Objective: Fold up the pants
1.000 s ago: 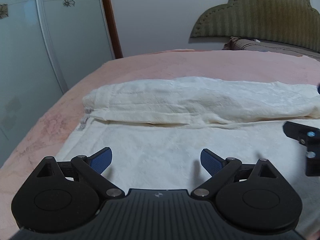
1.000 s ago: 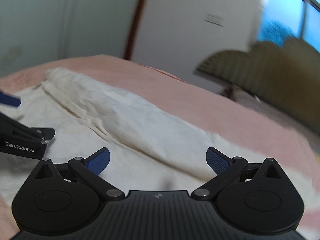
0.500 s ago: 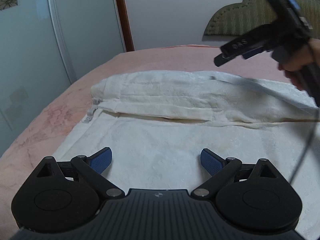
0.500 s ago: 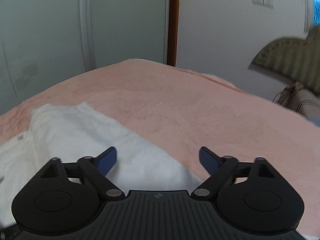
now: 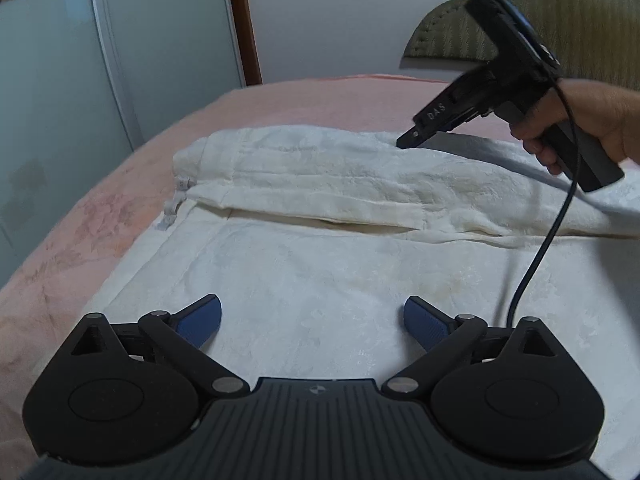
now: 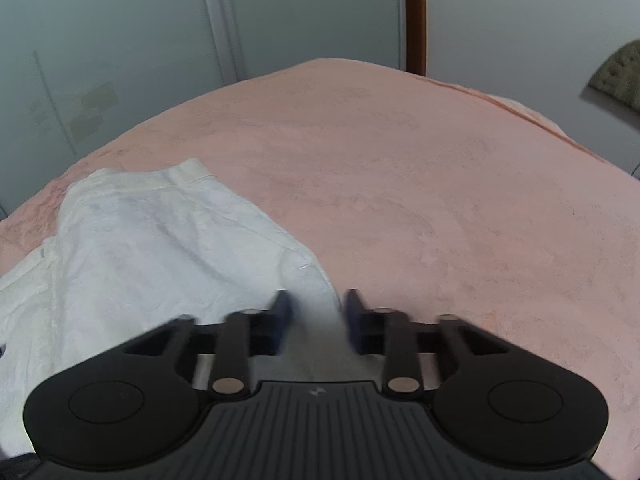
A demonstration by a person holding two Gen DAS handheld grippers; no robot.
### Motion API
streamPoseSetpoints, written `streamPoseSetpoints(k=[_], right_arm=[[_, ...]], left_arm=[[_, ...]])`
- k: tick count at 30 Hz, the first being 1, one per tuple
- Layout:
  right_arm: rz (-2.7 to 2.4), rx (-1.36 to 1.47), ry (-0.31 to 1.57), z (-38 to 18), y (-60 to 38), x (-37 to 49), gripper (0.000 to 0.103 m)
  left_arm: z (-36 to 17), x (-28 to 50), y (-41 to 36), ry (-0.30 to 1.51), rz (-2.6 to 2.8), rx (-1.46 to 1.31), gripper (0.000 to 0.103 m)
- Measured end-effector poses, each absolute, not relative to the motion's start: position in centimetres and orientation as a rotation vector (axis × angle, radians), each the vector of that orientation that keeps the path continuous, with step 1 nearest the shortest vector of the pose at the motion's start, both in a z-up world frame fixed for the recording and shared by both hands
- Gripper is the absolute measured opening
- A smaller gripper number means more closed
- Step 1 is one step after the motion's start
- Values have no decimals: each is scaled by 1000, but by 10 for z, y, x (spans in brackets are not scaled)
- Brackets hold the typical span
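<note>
Nearest to me, the left gripper [image 5: 312, 318] hung with its 2 blue fingers spread wide over the flat white cloth, holding nothing, much as it had 1 second before. The change was on the other side. The right gripper [image 6: 316, 316], which half a second earlier had its fingers wide apart above the far edge, had drawn them most of the way together around the rim of the pants [image 5: 320, 184]; they looked blurred, with a gap between them, so I could not tell whether the cloth was pinched yet. From the left view its tip [image 5: 412, 138] sat down at the far edge of the folded leg, held by the person's hand [image 5: 576, 120], a black cable [image 5: 552, 232] trailing from it. I judged a grab at that edge was under way, ready for the next fold.

The pants lay lengthwise on a pink bedspread [image 6: 440, 184], 1 leg doubled over. Beyond stood pale sliding doors [image 5: 120, 60], a brown door frame [image 6: 414, 12] and an olive padded headboard [image 5: 568, 20].
</note>
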State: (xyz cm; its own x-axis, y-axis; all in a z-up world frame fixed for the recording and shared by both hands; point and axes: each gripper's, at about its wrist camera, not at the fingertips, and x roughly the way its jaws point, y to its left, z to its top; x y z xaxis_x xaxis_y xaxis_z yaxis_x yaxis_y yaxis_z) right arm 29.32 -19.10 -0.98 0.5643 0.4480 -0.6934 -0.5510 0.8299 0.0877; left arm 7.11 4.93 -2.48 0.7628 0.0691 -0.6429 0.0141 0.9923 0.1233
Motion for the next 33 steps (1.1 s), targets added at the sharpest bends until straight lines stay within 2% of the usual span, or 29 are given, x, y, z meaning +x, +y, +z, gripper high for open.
streamPoseSetpoints(k=[3, 7, 12, 20, 23, 26, 28, 31, 33], right_arm=[[564, -291, 691, -9, -177, 273, 14], [494, -599, 506, -12, -145, 229, 12], [436, -947, 287, -34, -121, 171, 12], [427, -1055, 157, -47, -128, 138, 12], [428, -1069, 137, -49, -128, 130, 12], [431, -1057, 135, -46, -127, 134, 12], [433, -1047, 134, -47, -128, 133, 12], [442, -1021, 144, -44, -130, 134, 14], [445, -987, 160, -37, -135, 133, 20]], left_arm=[[-12, 84, 62, 745, -53, 98, 100], [19, 133, 87, 725, -14, 70, 98], [54, 221, 113, 807, -136, -224, 99], [9, 345, 102, 1184, -215, -639, 97], [-10, 366, 101, 1260, -175, -709, 91], [-17, 372, 100, 1271, -165, -691, 62], [-18, 367, 105, 1254, -130, -677, 26], [-16, 351, 112, 1198, -135, -716, 18], [-7, 333, 110, 1127, -137, -675, 15]])
